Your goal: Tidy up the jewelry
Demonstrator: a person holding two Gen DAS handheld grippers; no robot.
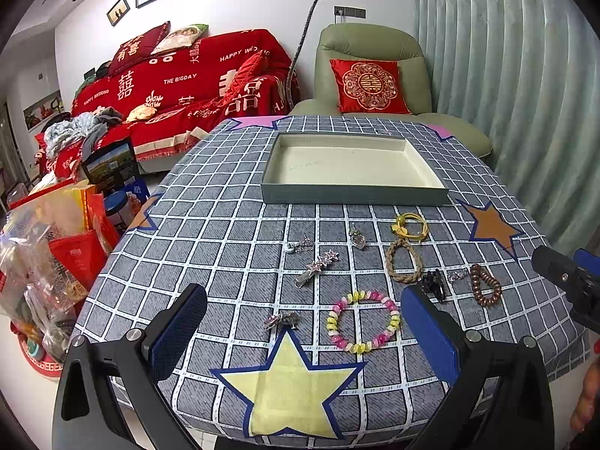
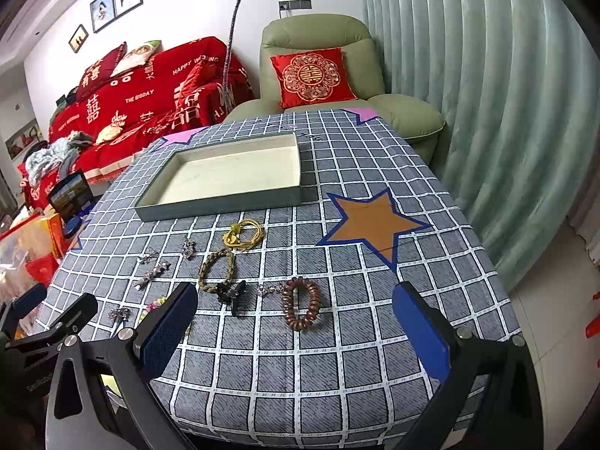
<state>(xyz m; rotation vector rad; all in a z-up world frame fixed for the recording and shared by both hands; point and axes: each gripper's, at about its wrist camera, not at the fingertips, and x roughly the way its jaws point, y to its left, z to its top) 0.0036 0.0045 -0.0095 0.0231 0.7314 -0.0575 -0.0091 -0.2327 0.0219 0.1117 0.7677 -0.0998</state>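
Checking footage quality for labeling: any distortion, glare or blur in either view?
Left wrist view: strong fisheye bending, dark corners; beaded bracelet sharp, no glare. Right wrist view: same curvature, curtain bowed; tray casts a soft shadow to its right, coil hair tie crisp.

Worktop near edge: bare checked cloth (image 2: 285,375) in front of the right gripper (image 2: 292,322) — open passage between its spread fingers.
Right side: wide bare strip around the orange star (image 2: 371,225), nothing standing on it.
Middle band: low jewellery lies close together — beaded bracelet (image 1: 363,321), braided ring (image 1: 403,262), black claw clip (image 2: 230,292), brown coil tie (image 2: 302,303), silver clips (image 1: 317,267); narrow gaps between pieces.
Far side: shallow tray (image 1: 352,195), its raised walls the only tall obstacle; interior open from above.
Left gripper (image 1: 303,322): fingers straddle the bracelet, held apart.
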